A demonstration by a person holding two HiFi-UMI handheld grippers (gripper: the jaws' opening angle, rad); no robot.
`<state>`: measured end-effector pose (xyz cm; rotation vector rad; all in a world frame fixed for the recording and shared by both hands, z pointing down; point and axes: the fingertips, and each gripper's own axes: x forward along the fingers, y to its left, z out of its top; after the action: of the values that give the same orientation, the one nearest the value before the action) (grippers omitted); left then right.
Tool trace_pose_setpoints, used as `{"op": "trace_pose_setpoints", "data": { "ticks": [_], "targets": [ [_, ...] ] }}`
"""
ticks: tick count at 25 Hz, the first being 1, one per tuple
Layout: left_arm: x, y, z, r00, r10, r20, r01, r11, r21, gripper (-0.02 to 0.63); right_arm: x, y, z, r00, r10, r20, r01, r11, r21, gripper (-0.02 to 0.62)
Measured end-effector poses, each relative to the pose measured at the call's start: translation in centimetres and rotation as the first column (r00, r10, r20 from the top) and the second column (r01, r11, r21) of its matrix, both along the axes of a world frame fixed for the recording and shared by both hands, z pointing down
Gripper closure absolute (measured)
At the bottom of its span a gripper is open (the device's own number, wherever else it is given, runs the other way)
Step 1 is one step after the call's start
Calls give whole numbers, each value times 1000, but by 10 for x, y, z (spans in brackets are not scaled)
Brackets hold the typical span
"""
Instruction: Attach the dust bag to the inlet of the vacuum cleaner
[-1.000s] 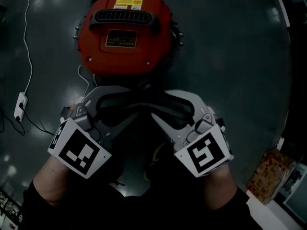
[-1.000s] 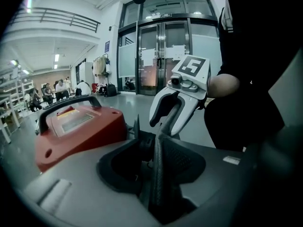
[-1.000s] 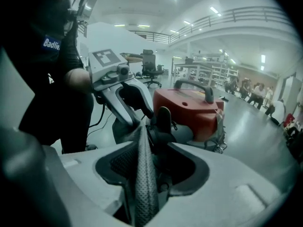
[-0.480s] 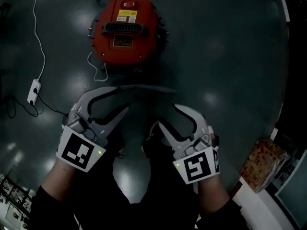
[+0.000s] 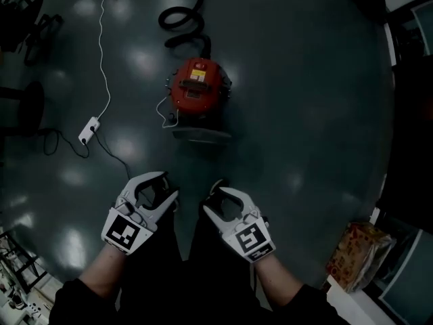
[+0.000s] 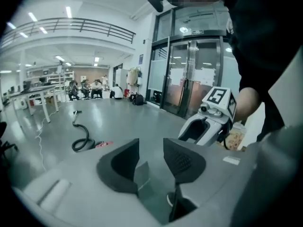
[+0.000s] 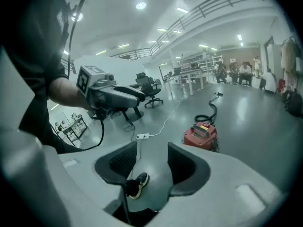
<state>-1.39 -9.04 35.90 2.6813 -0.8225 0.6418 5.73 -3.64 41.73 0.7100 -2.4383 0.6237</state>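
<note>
Glossy grey floor [image 5: 304, 114] bears the red vacuum cleaner [image 5: 197, 87], lid on. Well short of it hang the left tool [image 6: 150, 148] and right tool [image 7: 152, 156], jaws apart, both empty. No dust bag shows, so attaching looks unstarted or already done; next, locate the bag.

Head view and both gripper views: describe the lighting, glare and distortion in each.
Head view: dim and underexposed, with pale glare patches on the glossy floor; the red vacuum cleaner reads sharp. Left gripper view: bright, with the balcony railing bent by fisheye and black corners. Right gripper view: equally bright, the ceiling light blown out, the edges curved and dark.
</note>
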Motion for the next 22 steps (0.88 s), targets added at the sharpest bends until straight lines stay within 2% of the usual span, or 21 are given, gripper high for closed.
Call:
{"op": "trace_pose_setpoints", "data": {
  "ticks": [3,6,11,16,19,22],
  "targets": [
    [-13,34,-53,995,-76,-62,75,997,-19,440,-4,27,-42,999,29,32,-28,999,-24,391],
    [-30,64,-87,995,-67,-72,69,997,25,440,-10,47,-79,998,61,23,-62,998,20,391],
    [-63,117,-137,991,-31,-128,47,992,119,442,-37,100,-128,993,121,-8,-119,988,102,391],
    [-108,177,-192,981,51,-188,-10,977,212,453,-84,140,-185,959,263,111,-276,952,134,394],
    [-128,206,-216,969,47,-243,10,974,228,457,-106,164,-216,953,265,149,-289,942,170,397],
    [-129,230,-242,955,56,-292,18,970,244,467,-117,188,-247,950,243,194,-280,939,200,397]
  ]
}}
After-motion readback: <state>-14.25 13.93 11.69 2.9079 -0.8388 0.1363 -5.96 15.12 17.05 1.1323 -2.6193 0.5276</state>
